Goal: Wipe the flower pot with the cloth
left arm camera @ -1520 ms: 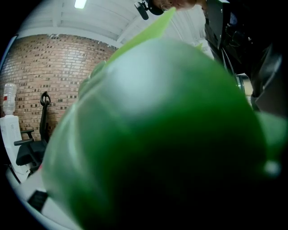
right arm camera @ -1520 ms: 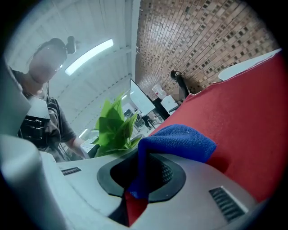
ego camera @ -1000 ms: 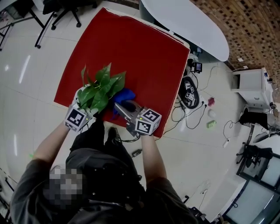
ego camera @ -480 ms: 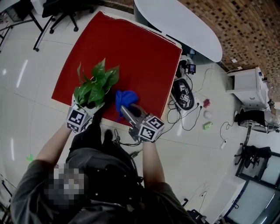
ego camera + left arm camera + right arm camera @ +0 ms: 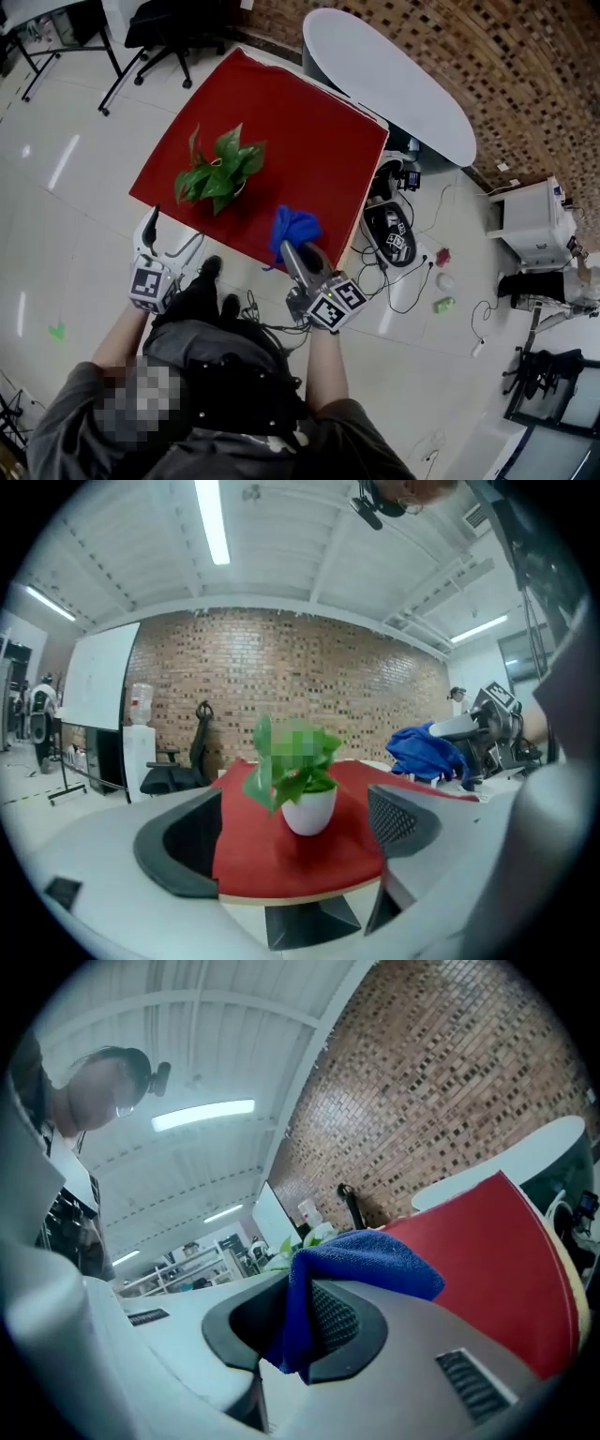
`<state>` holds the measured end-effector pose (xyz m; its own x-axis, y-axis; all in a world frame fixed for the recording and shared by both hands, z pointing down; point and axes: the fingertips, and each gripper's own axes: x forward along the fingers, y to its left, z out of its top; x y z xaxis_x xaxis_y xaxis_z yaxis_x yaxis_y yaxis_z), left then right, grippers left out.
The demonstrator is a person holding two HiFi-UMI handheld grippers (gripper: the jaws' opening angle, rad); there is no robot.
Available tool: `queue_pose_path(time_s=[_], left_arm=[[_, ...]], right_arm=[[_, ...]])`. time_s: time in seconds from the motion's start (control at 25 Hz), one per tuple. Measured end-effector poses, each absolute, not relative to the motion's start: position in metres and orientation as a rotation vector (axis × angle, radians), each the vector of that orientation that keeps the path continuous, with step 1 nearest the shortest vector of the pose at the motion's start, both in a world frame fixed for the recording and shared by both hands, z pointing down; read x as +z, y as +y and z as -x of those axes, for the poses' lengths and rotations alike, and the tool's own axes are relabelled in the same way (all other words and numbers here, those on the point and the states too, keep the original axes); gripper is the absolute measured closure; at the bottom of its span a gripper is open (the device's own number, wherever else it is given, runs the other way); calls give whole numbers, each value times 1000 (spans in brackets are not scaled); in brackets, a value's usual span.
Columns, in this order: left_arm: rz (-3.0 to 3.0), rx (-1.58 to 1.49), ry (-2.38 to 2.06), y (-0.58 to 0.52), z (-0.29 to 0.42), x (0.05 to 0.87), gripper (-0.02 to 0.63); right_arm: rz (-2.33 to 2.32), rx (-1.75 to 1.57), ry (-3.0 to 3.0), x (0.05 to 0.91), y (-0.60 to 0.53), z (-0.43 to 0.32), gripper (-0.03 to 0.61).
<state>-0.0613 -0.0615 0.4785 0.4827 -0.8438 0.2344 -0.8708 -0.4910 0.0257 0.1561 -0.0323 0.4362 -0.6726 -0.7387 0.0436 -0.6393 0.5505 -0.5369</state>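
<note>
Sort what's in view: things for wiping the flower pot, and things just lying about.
Job: flower pot; blue cloth clamped in right gripper; left gripper, jaws just opened, empty.
Lying about: office chair; white oval table; floor cables; white cabinet.

Noted fuzzy, matt blue cloth [image 5: 294,228]; smooth, faintly glossy white flower pot [image 5: 309,810]; matt red tabletop [image 5: 300,131]; glossy, reflective pale floor [image 5: 66,216].

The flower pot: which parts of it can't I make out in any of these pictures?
- Left gripper view: the flower pot shows only its near side, and a mosaic patch covers some leaves.
- Head view: the leaves hide nearly all of it.
- Right gripper view: the cloth blocks it.
</note>
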Motion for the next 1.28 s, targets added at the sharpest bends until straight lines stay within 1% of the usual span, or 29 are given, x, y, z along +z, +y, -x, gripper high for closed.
queue_pose_path(time_s=[0.2, 0.36, 0.44, 0.52, 0.56, 0.6, 0.64, 0.68, 0.76, 0.84, 0.96, 1.08, 1.28], left_arm=[[-2657, 187, -1639, -19, 61, 383, 129], [-2753, -33, -1646, -8, 57, 308, 136], [-2797, -81, -1625, 9, 61, 285, 155], [-2833, -88, -1591, 33, 72, 280, 155], [-2838, -100, -1582, 44, 81, 281, 176], [-2835, -117, -1587, 54, 91, 281, 286], [-2828, -136, -1601, 65, 101, 278, 455], [-2823, -150, -1612, 75, 112, 273, 516], [-2820, -157, -1605, 97, 133, 268, 521], [-2812, -152, -1590, 115, 158, 272, 605], [-2767, -128, -1567, 149, 203, 276, 606], [-2773, -133, -1530, 200, 246, 259, 606], [-2773, -146, -1455, 274, 299, 246, 606]], right_arm=[[1213, -570, 2550, 361, 2, -180, 527], [1276, -419, 2500, 309, 22, -193, 527], [1303, -365, 2487, 294, 43, -188, 528], [1325, -329, 2474, 291, 70, -171, 527], [1336, -310, 2467, 291, 83, -160, 527], [1346, -288, 2460, 289, 94, -150, 526], [1355, -267, 2452, 285, 105, -141, 526], [1363, -254, 2443, 280, 116, -131, 526], [1378, -248, 2422, 274, 136, -112, 527], [1395, -238, 2404, 274, 154, -90, 528], [1421, -202, 2389, 266, 195, -50, 527], [1453, -174, 2362, 240, 252, -11, 528], [1520, -120, 2297, 211, 339, 42, 528]])
